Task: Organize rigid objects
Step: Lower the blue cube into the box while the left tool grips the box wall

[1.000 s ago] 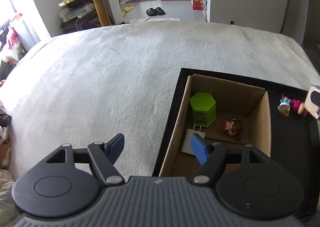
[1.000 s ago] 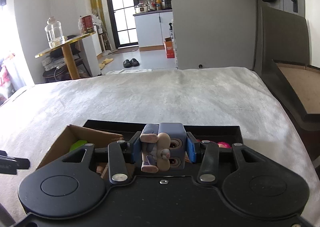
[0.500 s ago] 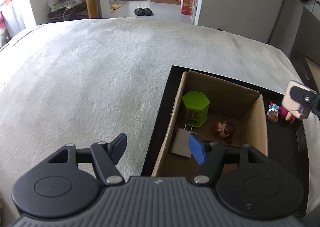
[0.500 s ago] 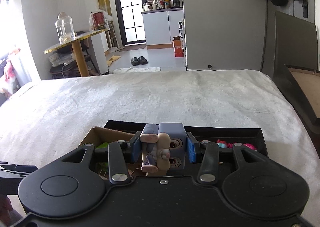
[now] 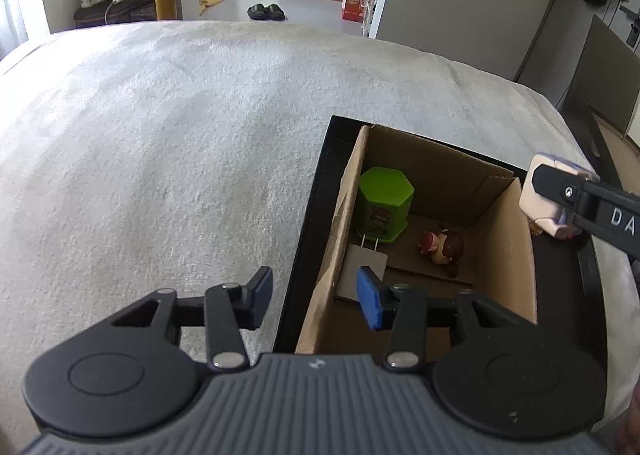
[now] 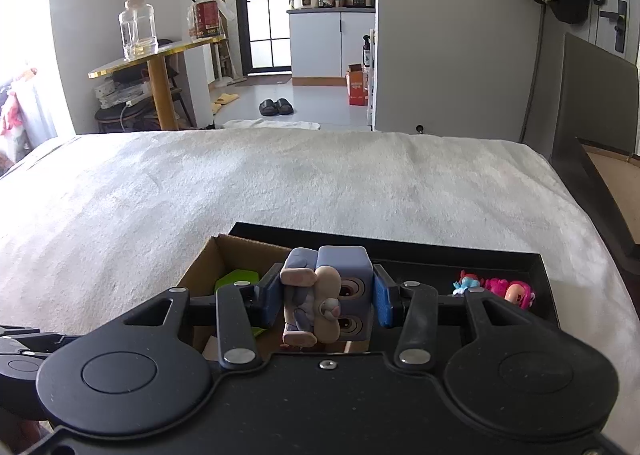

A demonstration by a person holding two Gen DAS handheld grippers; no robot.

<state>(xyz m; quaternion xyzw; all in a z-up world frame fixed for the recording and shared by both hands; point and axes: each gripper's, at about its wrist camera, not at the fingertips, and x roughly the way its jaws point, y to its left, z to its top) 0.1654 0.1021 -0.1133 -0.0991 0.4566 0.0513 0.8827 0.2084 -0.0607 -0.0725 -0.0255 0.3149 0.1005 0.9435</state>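
Bed: broad white plush cover, carrying all the items. Black tray: shallow, lying on the bed at its right side. Cardboard box: open-topped, standing in the left part of the tray; contents are a green hexagonal container, a white plug adapter lying just in front of it, and a small brown-haired figurine on the floor of the box. Blocky lavender figurine: the item in hand, clamped between the blue pads of the right tool and held in the air at the box's right wall. Left tool: spread wide, holding nothing, hovering over the box's left wall. Small pink and blue toys: loose in the tray to the right of the box. Step judged: carrying the lavender figurine to the box. Next move calls for shifting leftward past the wall, lowering over bare cardboard clear of the brown-haired figurine, then releasing.
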